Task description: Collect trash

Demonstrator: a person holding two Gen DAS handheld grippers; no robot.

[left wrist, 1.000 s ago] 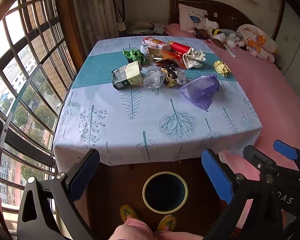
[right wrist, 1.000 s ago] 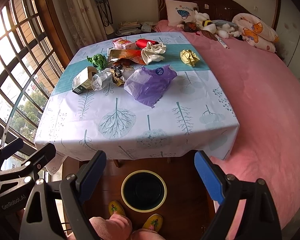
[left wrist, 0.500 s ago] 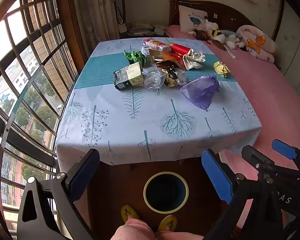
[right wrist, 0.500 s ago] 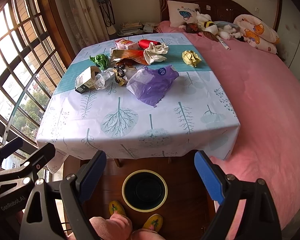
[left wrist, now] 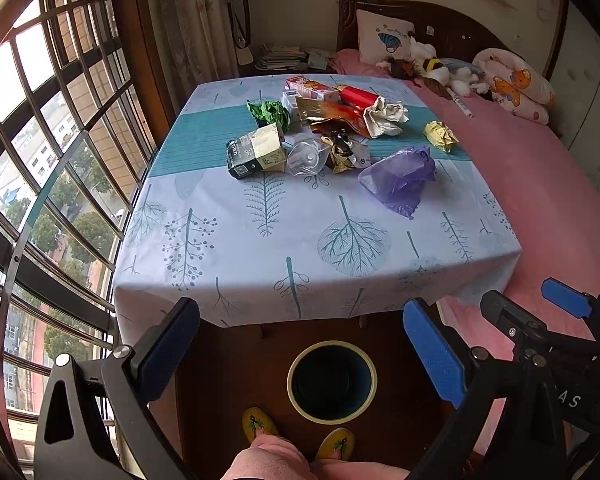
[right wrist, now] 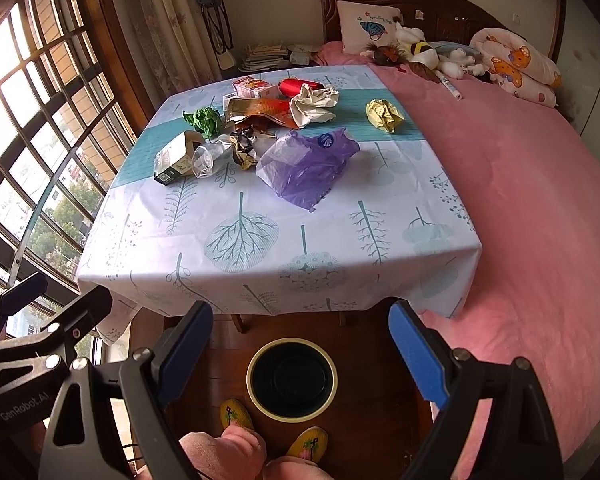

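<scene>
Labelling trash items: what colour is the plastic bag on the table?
Translucent purple, with a round blue sticker. The plastic bag shows best in the right wrist view.

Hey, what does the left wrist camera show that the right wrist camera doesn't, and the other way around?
Only the left wrist view shows the right tongs, at its lower right edge, and the printed end of the dark carton. Only the right wrist view shows the left tongs, at its lower left edge, and the round blue sticker on the purple bag. Both show the trash pile on the table, the yellow-rimmed bin below it, and the pink bed.
</scene>
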